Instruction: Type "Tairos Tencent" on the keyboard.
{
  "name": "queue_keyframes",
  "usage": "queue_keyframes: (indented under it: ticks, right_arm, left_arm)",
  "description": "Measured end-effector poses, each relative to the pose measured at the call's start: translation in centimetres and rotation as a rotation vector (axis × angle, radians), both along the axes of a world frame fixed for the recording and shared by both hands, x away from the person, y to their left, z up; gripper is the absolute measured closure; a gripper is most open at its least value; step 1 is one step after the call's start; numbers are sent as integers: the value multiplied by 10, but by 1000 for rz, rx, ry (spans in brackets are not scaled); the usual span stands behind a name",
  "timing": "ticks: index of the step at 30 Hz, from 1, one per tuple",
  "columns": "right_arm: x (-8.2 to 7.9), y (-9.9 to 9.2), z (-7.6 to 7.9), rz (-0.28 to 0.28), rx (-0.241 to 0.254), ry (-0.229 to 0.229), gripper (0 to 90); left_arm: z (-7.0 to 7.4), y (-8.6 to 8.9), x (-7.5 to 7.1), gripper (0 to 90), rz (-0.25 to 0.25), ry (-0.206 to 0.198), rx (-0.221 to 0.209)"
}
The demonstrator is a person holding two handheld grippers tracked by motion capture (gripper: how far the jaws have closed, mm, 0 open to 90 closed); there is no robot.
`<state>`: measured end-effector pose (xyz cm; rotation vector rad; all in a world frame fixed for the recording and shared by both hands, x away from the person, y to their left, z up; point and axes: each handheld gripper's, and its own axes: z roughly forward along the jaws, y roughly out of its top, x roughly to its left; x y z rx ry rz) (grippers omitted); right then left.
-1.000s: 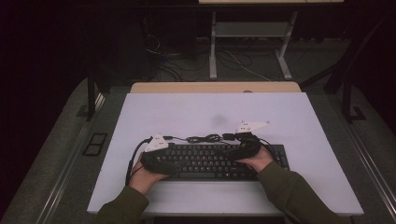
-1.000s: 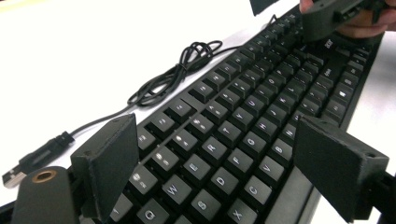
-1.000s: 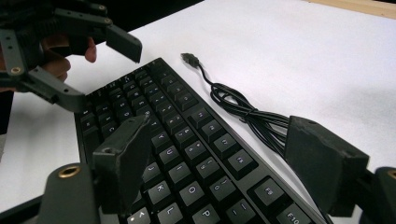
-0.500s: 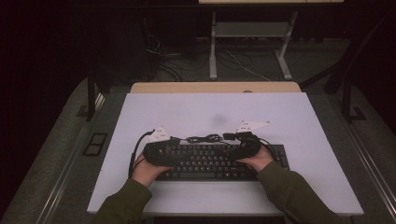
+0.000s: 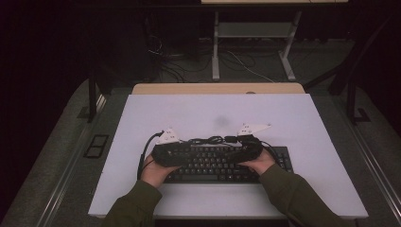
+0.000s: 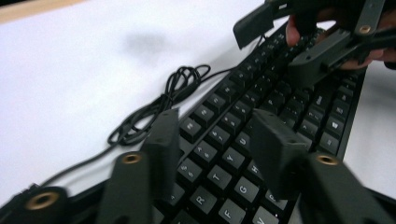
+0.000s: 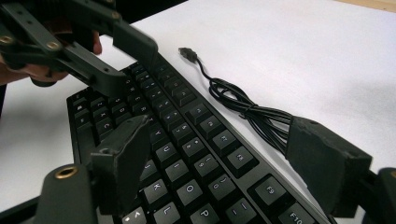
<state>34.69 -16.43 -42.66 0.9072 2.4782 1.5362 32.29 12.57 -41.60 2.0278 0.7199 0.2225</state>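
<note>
A black keyboard point(image 5: 222, 164) lies on the white table near the front edge, and its bundled black cable point(image 5: 209, 140) rests just behind it. My left gripper point(image 6: 217, 140) hovers over the keyboard's left keys. Its jaws have just been closing and are still apart, with keys beneath them and nothing clamped. From the right end, my right gripper point(image 7: 226, 135) reaches in with its jaws wide. One jaw is over the keys and the other is past the back edge, above the cable point(image 7: 252, 114). The two point at each other: left gripper point(image 5: 177, 152), right gripper point(image 5: 239, 150).
The cable ends in a loose USB plug point(image 7: 186, 51) on the bare white tabletop point(image 5: 283, 118). A wooden strip point(image 5: 217, 88) runs along the table's far edge. Behind it, on the dark floor, stand another desk's legs point(image 5: 216, 47) and loose wires.
My left gripper has shifted slightly right and away over the keyboard's left end, and its jaws have narrowed. My right gripper has stayed put.
</note>
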Motion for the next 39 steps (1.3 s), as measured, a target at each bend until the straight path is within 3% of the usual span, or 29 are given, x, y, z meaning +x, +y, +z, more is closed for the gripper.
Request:
queue_keyframes:
  ticks: [9,14,28,39]
  right_arm:
    - [0,0,0,-1,1,-1,216]
    - [0,1,0,-1,0,-5,216]
    - [0,0,0,-1,-5,-4,216]
    - [0,0,0,-3,-6,-7,216]
  left_arm:
    - [-10,-3,0,776,-18,58,59]
    - [-10,-1,1,885,-22,70,72]
    - [-16,0,1,886,-6,96,79]
    - [-17,2,2,886,-9,100,109]
